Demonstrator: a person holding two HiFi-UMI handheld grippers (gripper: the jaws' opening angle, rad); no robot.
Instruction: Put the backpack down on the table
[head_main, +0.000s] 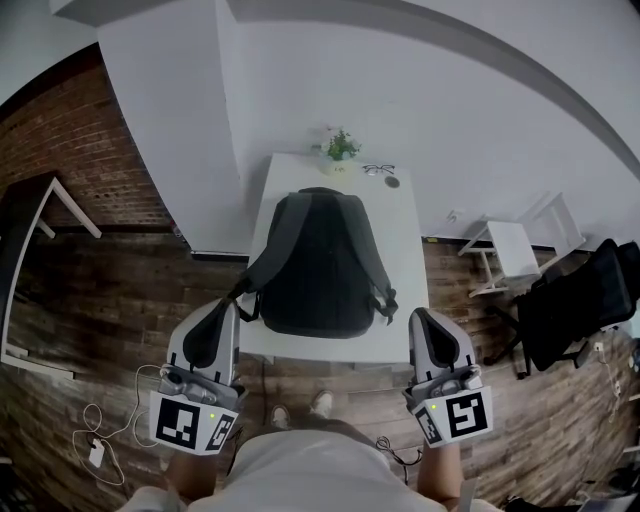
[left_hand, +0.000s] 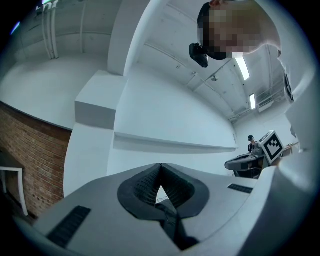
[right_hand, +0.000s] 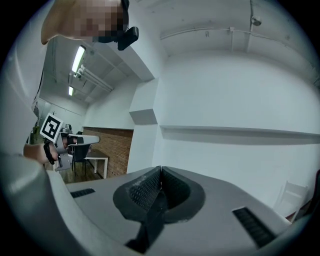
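A dark grey backpack (head_main: 320, 260) lies flat over the white table (head_main: 408, 230), back panel up, its bottom end at the near edge. My left gripper (head_main: 228, 303) is at the backpack's near left corner, and a black shoulder strap (head_main: 247, 283) runs to its tip. In the left gripper view the jaws (left_hand: 161, 170) are shut on that strap (left_hand: 172, 222), which hangs down from the pads. My right gripper (head_main: 418, 313) is at the near right corner. It (right_hand: 161, 172) is likewise shut on the other strap (right_hand: 150, 225). I cannot tell whether the bag's full weight rests on the table.
A small potted plant (head_main: 340, 150) and a pair of glasses (head_main: 379, 170) sit at the table's far end by the white wall. A white chair (head_main: 515, 250) and a black chair (head_main: 585, 295) stand to the right. A white cable (head_main: 100, 440) lies on the wooden floor at the left.
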